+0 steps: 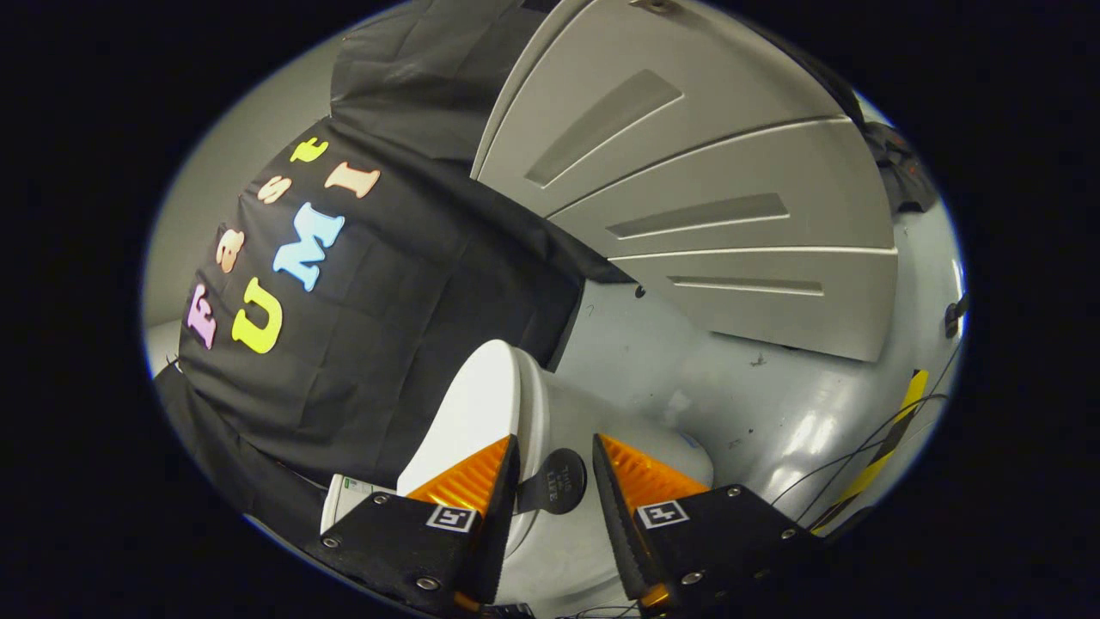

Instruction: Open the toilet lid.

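The gripper (554, 464) has its jaws parted, with a clear gap between the two fingers. In that gap sits a small dark round tab (557, 483) fixed to the edge of the white toilet lid (481, 404). The left finger lies against or just in front of the tab's stem, and the right finger stands a little apart from the tab, so both fingers are not pressing on it. The toilet lid is raised, standing on edge and leaning toward the black booth cloth (378, 327) behind it; its rounded rim runs up from the tab. Beside the lid, away from the cloth, lies the white toilet body (601, 430). Beyond the toilet a grey panelled door (713, 172) hangs over a shiny grey floor (799, 413). Farther from the toilet, thin cables (859, 460) cross a yellow and black striped strip (894, 438) on that floor
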{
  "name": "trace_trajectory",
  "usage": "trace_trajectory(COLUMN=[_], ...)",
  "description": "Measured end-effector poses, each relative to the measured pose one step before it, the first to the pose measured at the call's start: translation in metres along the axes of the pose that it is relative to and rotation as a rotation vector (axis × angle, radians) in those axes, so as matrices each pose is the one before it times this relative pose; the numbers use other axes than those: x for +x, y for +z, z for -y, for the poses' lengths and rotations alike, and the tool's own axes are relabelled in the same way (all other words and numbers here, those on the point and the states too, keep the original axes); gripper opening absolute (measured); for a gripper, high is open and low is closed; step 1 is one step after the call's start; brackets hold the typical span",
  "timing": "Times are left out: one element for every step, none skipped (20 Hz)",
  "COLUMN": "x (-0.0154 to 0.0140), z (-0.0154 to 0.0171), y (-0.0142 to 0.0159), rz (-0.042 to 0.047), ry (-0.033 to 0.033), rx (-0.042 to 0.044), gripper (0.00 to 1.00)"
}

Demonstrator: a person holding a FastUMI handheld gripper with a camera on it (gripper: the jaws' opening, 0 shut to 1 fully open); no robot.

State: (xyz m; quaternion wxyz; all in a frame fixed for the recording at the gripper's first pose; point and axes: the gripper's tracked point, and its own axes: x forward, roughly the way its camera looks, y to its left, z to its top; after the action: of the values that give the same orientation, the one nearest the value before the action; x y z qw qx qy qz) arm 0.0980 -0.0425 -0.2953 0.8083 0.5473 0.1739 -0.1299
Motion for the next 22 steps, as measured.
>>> trace_trajectory(x=[0.00083, 0.0009, 0.00097, 0.00025, 0.00118, -0.00007, -0.00002, -0.00062, -0.00093, 0.00273, -0.0019, -0.00006, 0.00031, 0.00026, -0.00167, -0.0004, -0.00171, -0.00186, -0.0008, 0.00115, 0.00201, 0.00018], z=[0.00032, 0.00181, -0.0012, 0.00177, 0.00248, 0.00105, 0.0012, -0.00067, 0.00069, 0.00169, 0.00242, -0.00064, -0.0015, -0.00005, 0.00077, 0.00048, -0.00093, -0.00165, -0.00346, -0.00762, -0.00999, -0.00537], y=[0.00051, -0.00094, -0.00215, -0.0004, -0.00083, 0.00057, -0.00016, 0.00118, 0.0009, -0.00049, -0.00116, -0.001, 0.00225, 0.00126, 0.00031, 0.0008, 0.0015, 0.00286, -0.00146, 0.00178, 0.00104, 0.00205], rz=[-0.00017, -0.00356, -0.00464, -0.00427, -0.00557, -0.00738, -0.00411, -0.00321, 0.00162, -0.00172, -0.00721, -0.00165, 0.00776, 0.00067, -0.00616, -0.0082, -0.01069, -0.00975, -0.01135, -0.00449, -0.01201, -0.00075], ry=[0.00644, -0.00357, -0.00197, -0.00694, -0.00987, -0.00445, -0.00623, 0.00428, 0.00444, 0.00273, -0.00618, -0.01054, -0.00329, -0.0053, -0.00713, -0.00786, -0.00467, -0.00319, -0.00944, -0.00538, -0.00599, -0.0036], rx=[0.01269, -0.00166, -0.00595, -0.00994, -0.00647, 0.00251, 0.0034, 0.00845, 0.0059, 0.00268, 0.00263, -0.00412, -0.00716, -0.01356, -0.00917, -0.00339, 0.00162, -0.00881, -0.0138, -0.00761, -0.00392, -0.0062], gripper=[0.5, 0.45, 0.44, 0.43, 0.4, 0.35, 0.32, 0.25, 0.22, 0.19, 0.17, 0.14, 0.14, 0.11, 0.09, 0.06, 0.05, 0.02, 0.0, 0.0, 0.0, 0.0])
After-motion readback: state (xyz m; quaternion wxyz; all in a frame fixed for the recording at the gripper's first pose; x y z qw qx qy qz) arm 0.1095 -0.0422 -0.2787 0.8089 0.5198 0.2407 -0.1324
